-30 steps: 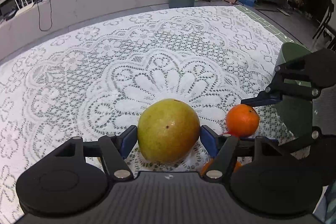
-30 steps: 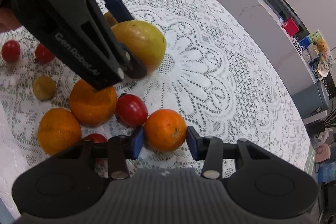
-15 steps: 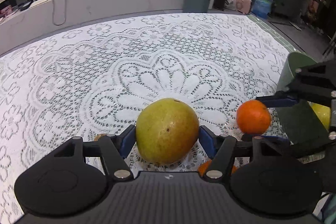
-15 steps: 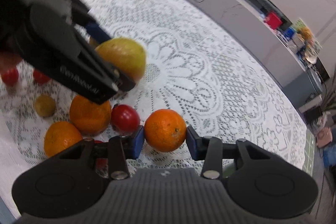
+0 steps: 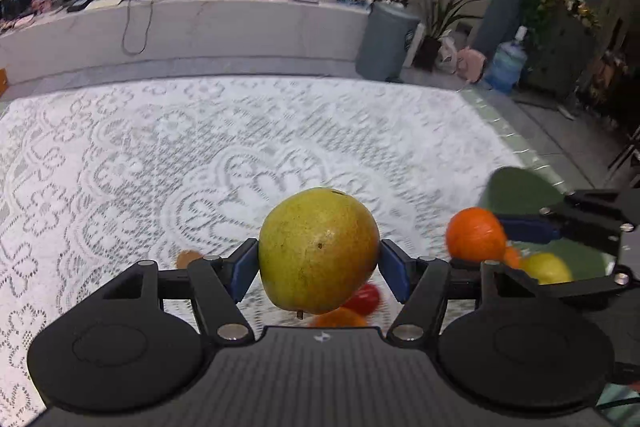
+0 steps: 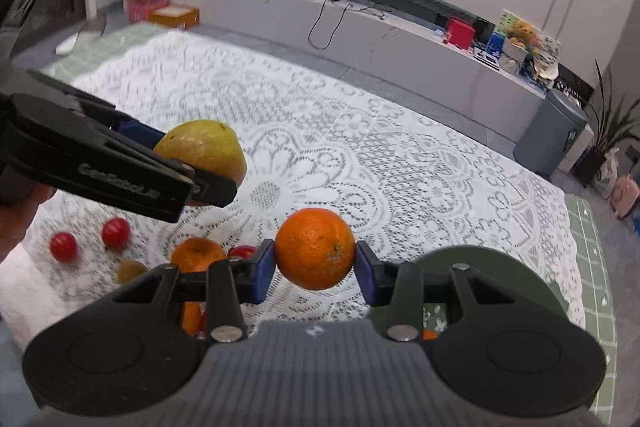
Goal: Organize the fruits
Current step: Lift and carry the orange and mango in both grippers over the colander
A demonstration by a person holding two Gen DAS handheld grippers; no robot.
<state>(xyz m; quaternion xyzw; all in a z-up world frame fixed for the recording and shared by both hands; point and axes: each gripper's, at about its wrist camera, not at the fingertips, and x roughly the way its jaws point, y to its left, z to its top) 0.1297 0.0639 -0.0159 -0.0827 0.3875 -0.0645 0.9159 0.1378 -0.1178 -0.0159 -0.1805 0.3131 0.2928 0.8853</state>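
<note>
My left gripper (image 5: 318, 263) is shut on a large yellow-green pear (image 5: 319, 250) and holds it above the lace tablecloth (image 5: 200, 155). My right gripper (image 6: 315, 269) is shut on an orange (image 6: 315, 248), also lifted; it also shows in the left wrist view (image 5: 473, 234). The pear shows in the right wrist view (image 6: 204, 151), to the left of the orange. A dark green bowl (image 6: 496, 267) sits at the right, below the right gripper, with a yellow fruit (image 5: 548, 267) inside it.
On the cloth lie another orange (image 6: 198, 254), red tomatoes (image 6: 115, 231) (image 6: 63, 246) and a small brownish fruit (image 6: 130, 270). A grey bin (image 5: 386, 41) and a low counter (image 5: 200, 23) stand beyond the table.
Both grippers have risen with their fruits. The right gripper has swung toward the green bowl, and both cameras now tilt up toward the room.
</note>
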